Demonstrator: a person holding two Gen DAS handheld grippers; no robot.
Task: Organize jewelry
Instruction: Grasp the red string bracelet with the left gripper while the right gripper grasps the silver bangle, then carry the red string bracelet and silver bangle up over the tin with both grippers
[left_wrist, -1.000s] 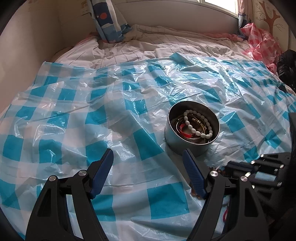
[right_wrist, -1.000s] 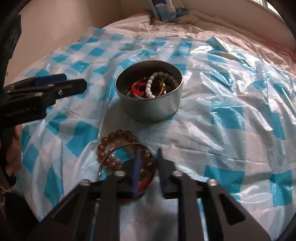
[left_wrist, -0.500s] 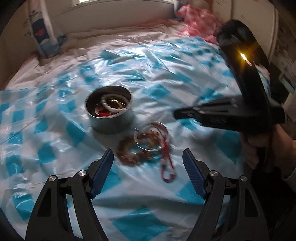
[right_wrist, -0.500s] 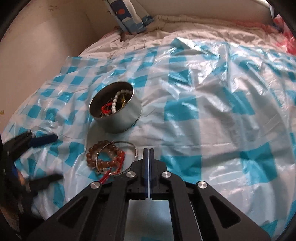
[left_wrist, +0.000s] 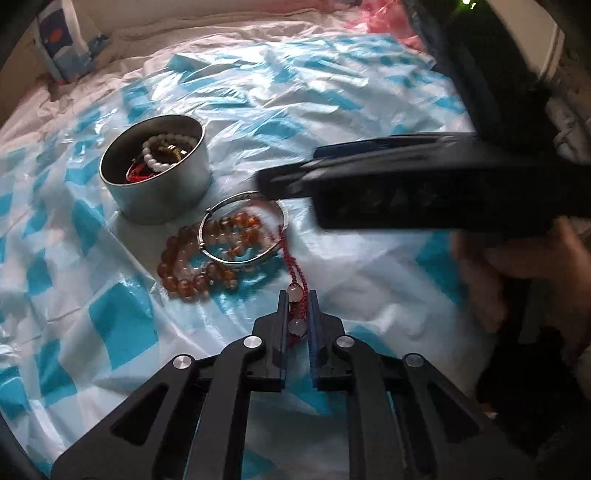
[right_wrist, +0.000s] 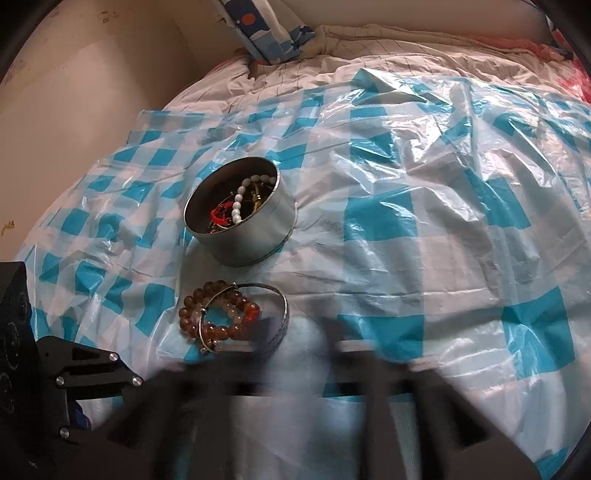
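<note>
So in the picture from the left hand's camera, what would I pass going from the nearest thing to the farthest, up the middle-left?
Left gripper, closed on the red cord bracelet → amber bead bracelet → metal tin holding a white bead bracelet → checked plastic sheet → patterned pillow.

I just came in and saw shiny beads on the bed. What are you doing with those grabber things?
A person is tidying jewelry into a round silver tin on a blue-checked plastic sheet. The left gripper has just closed on a red cord with pale beads. The right gripper, just opened, holds nothing. A brown bead bracelet and silver bangle wait beside the tin.
</note>
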